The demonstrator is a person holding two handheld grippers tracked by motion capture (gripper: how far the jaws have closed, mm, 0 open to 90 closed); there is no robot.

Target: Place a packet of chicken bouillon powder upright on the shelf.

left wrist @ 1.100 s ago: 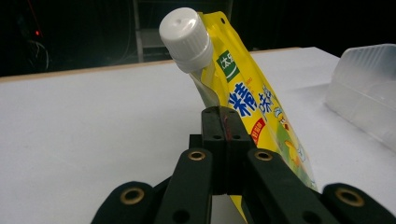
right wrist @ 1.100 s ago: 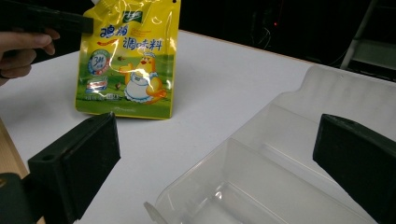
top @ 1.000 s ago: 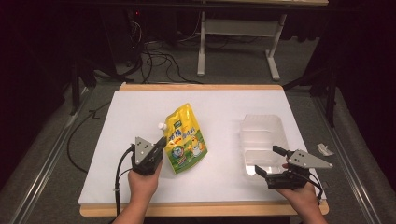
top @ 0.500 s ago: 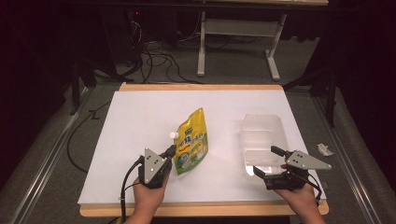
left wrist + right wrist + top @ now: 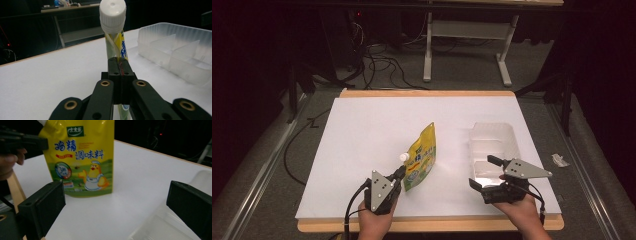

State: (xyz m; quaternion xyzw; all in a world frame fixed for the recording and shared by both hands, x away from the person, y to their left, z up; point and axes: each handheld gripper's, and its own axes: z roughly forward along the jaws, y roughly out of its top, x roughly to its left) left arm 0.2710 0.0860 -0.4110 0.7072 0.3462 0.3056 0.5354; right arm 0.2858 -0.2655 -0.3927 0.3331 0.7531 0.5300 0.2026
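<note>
- The left gripper (image 5: pixel 398 175) sits near the front edge of the table (image 5: pixel 362 130), left of centre; its jaws are clamped on the side edge of the yellow pouch (image 5: pixel 421 159), below the white cap (image 5: pixel 404 157).
- In the left gripper view, the pouch (image 5: pixel 117 47) shows edge-on between the closed jaws, and the cap (image 5: pixel 112 12) stands above them.
- The pouch stands upright on its base, roughly midway across the table and toward the front edge.
- In the right gripper view, the pouch (image 5: pixel 83 157) shows its printed face with a cartoon chick, bottom edge on the table.
- The right gripper (image 5: pixel 482 172) is near the front-right corner, jaws apart and holding nothing, at the near end of the clear tray (image 5: pixel 507 135).
- The clear tray lies on the right side of the table, apart from the pouch; the left gripper view shows dividers inside the tray (image 5: pixel 175 50).
</note>
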